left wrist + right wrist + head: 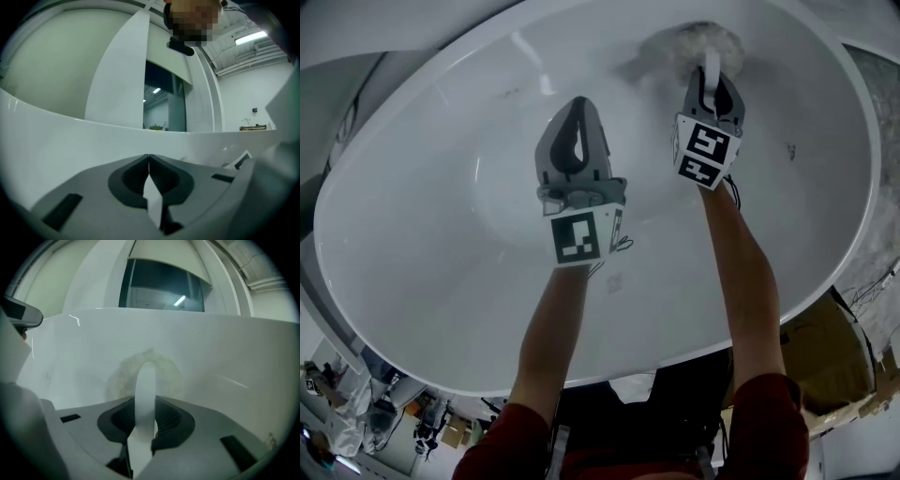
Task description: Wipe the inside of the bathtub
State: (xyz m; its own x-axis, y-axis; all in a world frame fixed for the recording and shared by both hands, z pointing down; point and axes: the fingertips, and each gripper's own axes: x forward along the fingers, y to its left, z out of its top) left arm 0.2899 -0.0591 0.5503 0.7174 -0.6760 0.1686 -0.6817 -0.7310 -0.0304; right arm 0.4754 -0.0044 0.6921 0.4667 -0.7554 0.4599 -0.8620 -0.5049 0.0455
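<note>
The white bathtub (403, 281) fills the head view, seen from above. A fluffy pale wiping pad (694, 42) lies pressed against the tub's far inner wall. My right gripper (711, 73) is shut on the pad's white handle (711, 64). In the right gripper view the handle (145, 383) runs up between the jaws to the pad (166, 369) on the tub wall (234, 348). My left gripper (578, 103) hangs over the tub's middle, left of the pad and apart from it. Its jaws (149, 161) are shut with nothing at their tips, facing the tub wall (61, 145).
The person's bare forearms reach over the near rim (609, 370). Outside the tub, small clutter lies on the floor at lower left (384, 412), and a brown cardboard box (825, 347) stands at right. A grey panel and dark opening (161, 103) rise beyond the far rim.
</note>
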